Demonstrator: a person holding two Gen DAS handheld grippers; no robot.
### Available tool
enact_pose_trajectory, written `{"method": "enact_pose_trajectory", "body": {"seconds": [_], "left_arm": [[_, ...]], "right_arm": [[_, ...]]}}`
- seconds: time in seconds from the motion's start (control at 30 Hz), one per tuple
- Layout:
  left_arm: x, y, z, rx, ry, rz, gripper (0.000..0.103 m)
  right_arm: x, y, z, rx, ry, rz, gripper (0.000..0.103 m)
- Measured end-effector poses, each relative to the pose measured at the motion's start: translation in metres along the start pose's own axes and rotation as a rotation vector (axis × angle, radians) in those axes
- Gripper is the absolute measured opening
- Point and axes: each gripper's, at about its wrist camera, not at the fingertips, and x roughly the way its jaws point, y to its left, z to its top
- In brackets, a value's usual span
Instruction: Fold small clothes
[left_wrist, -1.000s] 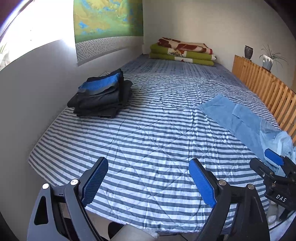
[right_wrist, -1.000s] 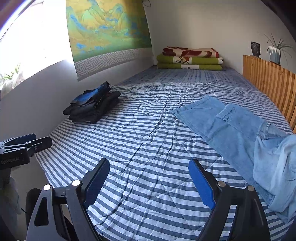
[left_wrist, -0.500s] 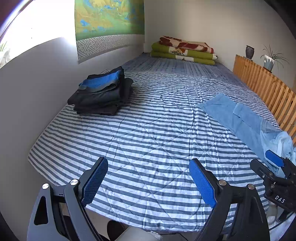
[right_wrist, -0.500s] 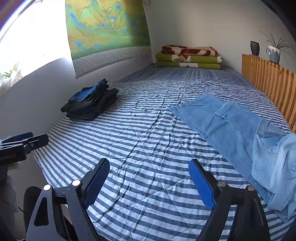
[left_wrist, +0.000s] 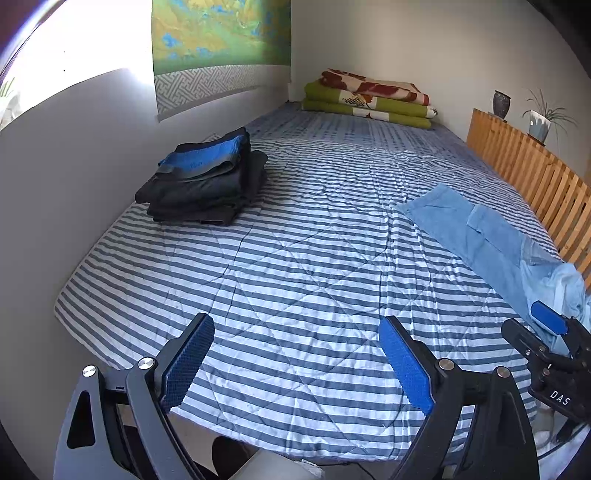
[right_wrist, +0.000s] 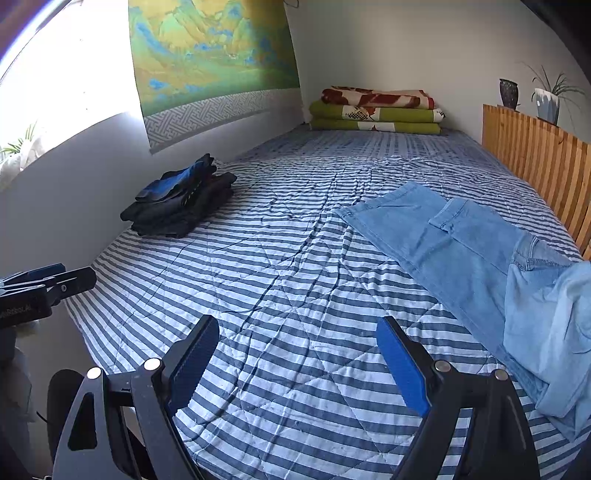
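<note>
Light blue jeans (right_wrist: 476, 254) lie partly spread along the right side of the striped bed (right_wrist: 288, 266), bunched at the near end; the left wrist view shows the jeans (left_wrist: 484, 240) too. A stack of folded dark clothes (left_wrist: 207, 181) with a blue piece on top sits at the left by the wall, seen as the same stack (right_wrist: 181, 199) in the right wrist view. My left gripper (left_wrist: 295, 362) hovers open above the near edge of the bed, holding nothing. My right gripper (right_wrist: 299, 362) is open and empty as well, left of the jeans.
Folded green and red blankets (right_wrist: 376, 110) lie at the far end. A wooden slatted rail (right_wrist: 535, 166) runs along the right side, with a vase (right_wrist: 509, 93) and a potted plant (right_wrist: 548, 99) on it. A wall (left_wrist: 55, 177) borders the left.
Both grippers have drawn back and down slightly, so the bed looks a bit farther. The jaws stay open and the clothes have not moved.
</note>
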Motion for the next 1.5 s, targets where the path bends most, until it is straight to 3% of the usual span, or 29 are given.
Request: {"method": "enact_pose_trajectory", "body": {"seconds": [1.5], "left_arm": [[0.013, -0.002, -0.006, -0.011, 0.024, 0.001, 0.095]], "right_arm": [[0.007, -0.003, -0.003, -0.004, 0.032, 0.008, 0.084]]}}
